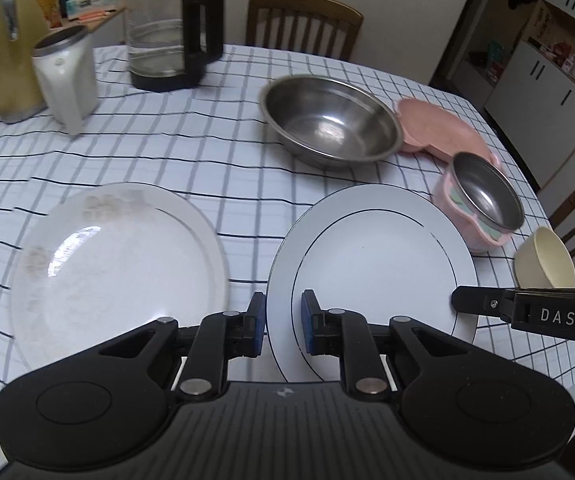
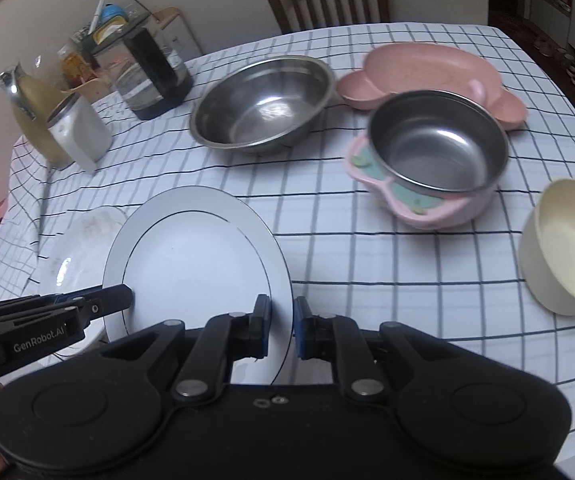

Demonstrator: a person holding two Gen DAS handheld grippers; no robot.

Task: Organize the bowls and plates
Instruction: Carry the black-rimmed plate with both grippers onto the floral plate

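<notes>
Item, far left corner of the table (image 1: 215,128): yellow jug (image 1: 5,52), white canister (image 1: 67,80), glass kettle (image 1: 167,36); all well apart from my work, no hazard there. Item, near edge, left: clear glass plate (image 1: 115,272), lying flat on the cloth. Item, just right of it: white plate (image 1: 371,276), raised and tilted, its left rim over the glass plate as the right wrist view shows. My left gripper (image 1: 283,320) straddles its near-left rim, fingers (image 1: 310,320) set either side with a gap showing, so I judge it not clamped. My right gripper (image 2: 282,330) brackets the right rim likewise; whether it pinches I cannot tell. Risk: with neither grip sure, the plate may slip and strike the glass one. Item, middle and right: large steel bowl (image 1: 327,120), pink divided dish (image 1: 439,128), small steel bowl (image 1: 485,196) in a pink holder, cream bowl (image 1: 547,260) tipped near the right edge; a wide swing rightward could knock it off. Open cloth lies at centre, between plates and steel bowl.
</notes>
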